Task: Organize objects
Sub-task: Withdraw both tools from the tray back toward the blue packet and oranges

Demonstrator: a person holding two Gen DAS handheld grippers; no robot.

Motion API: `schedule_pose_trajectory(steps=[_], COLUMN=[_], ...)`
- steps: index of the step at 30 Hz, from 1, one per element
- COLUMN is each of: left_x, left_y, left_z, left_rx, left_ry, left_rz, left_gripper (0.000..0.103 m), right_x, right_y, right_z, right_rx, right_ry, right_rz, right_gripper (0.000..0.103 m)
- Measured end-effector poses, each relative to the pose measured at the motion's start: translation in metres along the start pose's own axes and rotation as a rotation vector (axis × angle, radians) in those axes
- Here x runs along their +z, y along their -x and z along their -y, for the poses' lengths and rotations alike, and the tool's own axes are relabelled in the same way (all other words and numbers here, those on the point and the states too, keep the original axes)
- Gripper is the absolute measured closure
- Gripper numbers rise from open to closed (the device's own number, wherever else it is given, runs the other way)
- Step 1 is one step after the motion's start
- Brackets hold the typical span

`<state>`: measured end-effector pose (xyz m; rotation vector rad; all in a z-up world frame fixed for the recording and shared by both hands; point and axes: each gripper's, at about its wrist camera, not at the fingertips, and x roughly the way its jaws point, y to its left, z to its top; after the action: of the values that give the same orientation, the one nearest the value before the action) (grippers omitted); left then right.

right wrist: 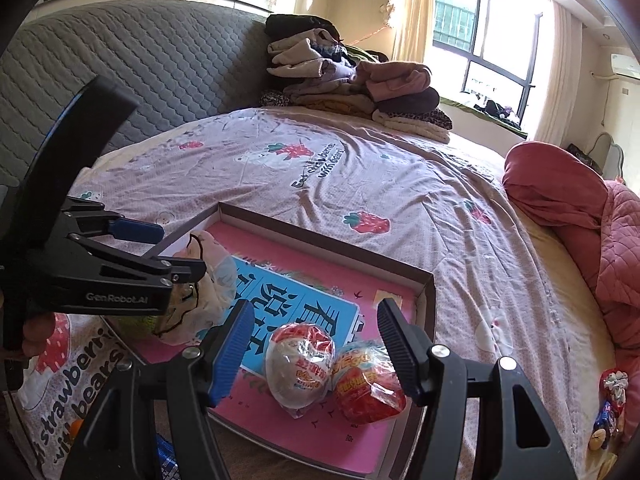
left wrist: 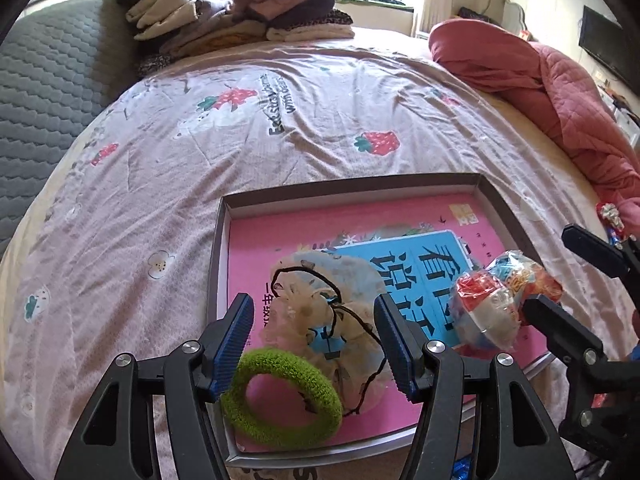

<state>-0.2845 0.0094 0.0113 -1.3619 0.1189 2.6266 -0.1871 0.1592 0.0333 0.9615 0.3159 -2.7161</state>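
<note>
A shallow cardboard box lies on the bed with a pink and blue book in its bottom. In it are a green hair tie, a beige lace scrunchie with a thin black hair tie, and two wrapped egg-shaped snacks. My left gripper is open and empty above the hair ties. My right gripper is open and empty around the snacks.
The bed has a pink strawberry-print sheet. Folded clothes are piled at the far end by a grey quilted headboard. A red quilt lies at the right. Small wrapped snacks lie at the bed's right edge.
</note>
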Motion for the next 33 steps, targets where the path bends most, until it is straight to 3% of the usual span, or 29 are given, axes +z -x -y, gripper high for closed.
schedule_pose_trajectory(steps=[13,33], left_x=[-0.002,-0.029], left_y=[0.034,0.076], left_z=[-0.001,0.011], left_rx=[-0.007,-0.007], left_ry=[0.021,0.035], left_rz=[0.072,0.137], left_gripper=[0.027,0.026], right_x=[0.007,0.009], right_y=[0.019,0.059], right_z=[-0.002,0.002], right_rx=[0.02,0.03], right_ry=[-0.013,-0.053], right_rz=[0.038,0.092], right_gripper=[0.035,0.032])
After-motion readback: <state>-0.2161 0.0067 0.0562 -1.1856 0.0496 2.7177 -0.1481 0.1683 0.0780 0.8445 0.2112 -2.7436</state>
